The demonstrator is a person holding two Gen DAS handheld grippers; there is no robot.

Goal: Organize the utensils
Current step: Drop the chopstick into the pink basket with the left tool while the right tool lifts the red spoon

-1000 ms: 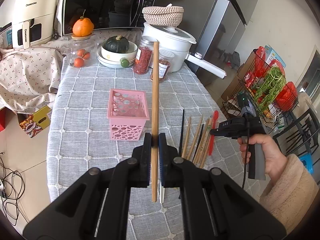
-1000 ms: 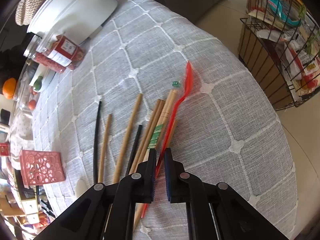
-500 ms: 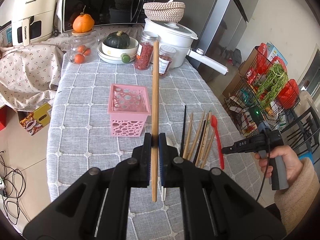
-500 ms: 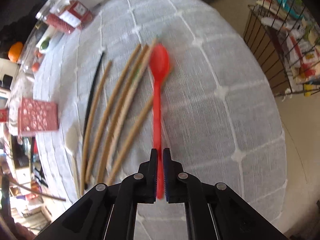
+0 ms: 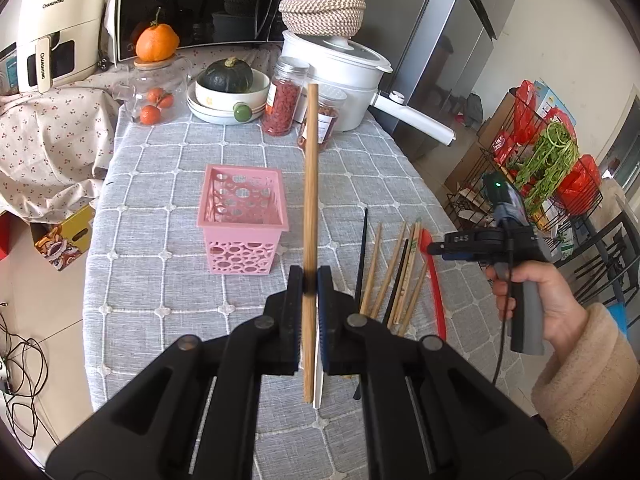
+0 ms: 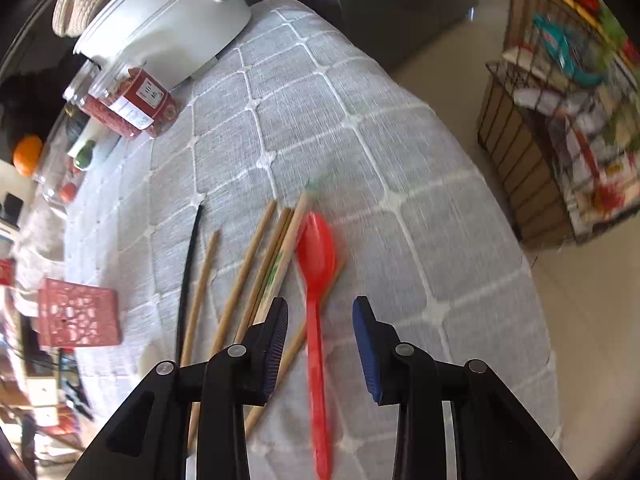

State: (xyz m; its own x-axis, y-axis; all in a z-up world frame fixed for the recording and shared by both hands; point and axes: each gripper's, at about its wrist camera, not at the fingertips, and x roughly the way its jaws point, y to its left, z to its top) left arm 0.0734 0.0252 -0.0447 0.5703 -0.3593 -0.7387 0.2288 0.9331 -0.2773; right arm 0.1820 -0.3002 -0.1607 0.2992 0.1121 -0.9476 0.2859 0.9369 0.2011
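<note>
A counter (image 5: 168, 184) under grey checked cloth carries a pink basket (image 5: 242, 220), with chopsticks (image 5: 400, 276) at its 3 o'clock. The left claw (image 5: 310, 280) clamps an upright stick (image 5: 311, 184). The right claw (image 6: 320, 312), pointing steeply down, has just been opening; the red spoon (image 6: 316, 256) lies between its jaws, untouched.

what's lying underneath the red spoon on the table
The red spoon lies across a wooden chopstick on the grey tablecloth. Whatever sits directly beneath the spoon's bowl is hidden.
</note>
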